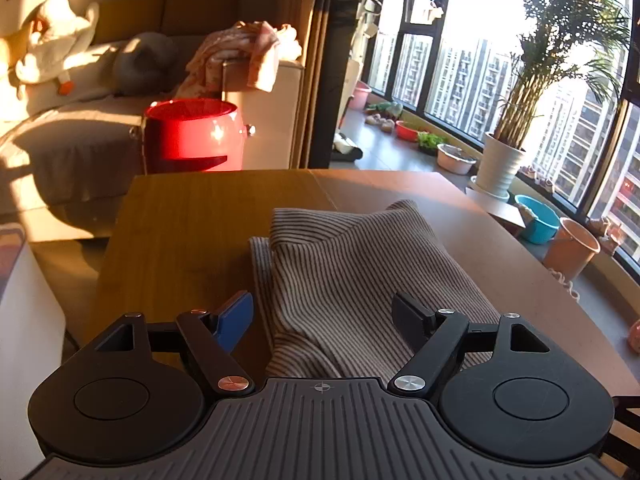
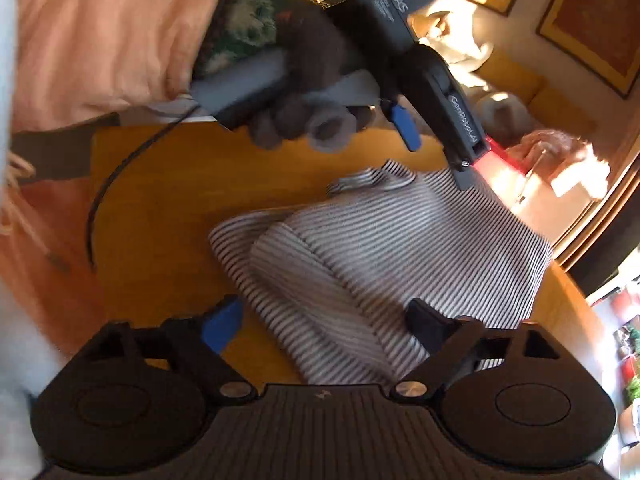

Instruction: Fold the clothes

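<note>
Striped garment (image 1: 352, 272) (folded) on table (image 1: 180, 232)

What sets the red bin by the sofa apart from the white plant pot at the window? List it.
Colour: the red bin is glossy red; the white plant pot is white and ribbed.
Contents: the plant pot holds a tall palm; nothing shows above the bin's open rim.
Place: the bin stands beside the sofa arm, beyond the table's left far edge; the pot stands at the window, to the right.
Both stand upright.
</note>
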A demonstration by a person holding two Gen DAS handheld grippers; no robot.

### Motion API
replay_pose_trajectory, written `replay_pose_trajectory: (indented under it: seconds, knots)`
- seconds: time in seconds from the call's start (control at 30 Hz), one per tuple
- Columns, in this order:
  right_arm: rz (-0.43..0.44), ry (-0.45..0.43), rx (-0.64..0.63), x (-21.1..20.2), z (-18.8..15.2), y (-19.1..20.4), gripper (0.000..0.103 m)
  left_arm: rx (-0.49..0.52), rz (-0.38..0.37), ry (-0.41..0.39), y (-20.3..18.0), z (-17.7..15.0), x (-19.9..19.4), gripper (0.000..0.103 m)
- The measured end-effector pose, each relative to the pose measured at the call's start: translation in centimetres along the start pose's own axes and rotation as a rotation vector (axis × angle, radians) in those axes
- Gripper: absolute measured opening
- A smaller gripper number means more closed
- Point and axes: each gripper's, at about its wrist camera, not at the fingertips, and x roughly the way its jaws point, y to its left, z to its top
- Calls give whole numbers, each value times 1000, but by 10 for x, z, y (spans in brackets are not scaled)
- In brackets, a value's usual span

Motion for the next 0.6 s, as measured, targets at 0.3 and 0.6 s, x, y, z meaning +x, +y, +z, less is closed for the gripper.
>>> replay_pose_trajectory:
  seconds: [0.3, 0.6]
  knots:
    - [258, 62, 774, 1, -14, -92, 43, 243, -169, -54, -15, -28, -66, 95]
    - [286, 121, 917, 5, -17, -107, 42, 471, -269, -29, -29, -72, -86, 98]
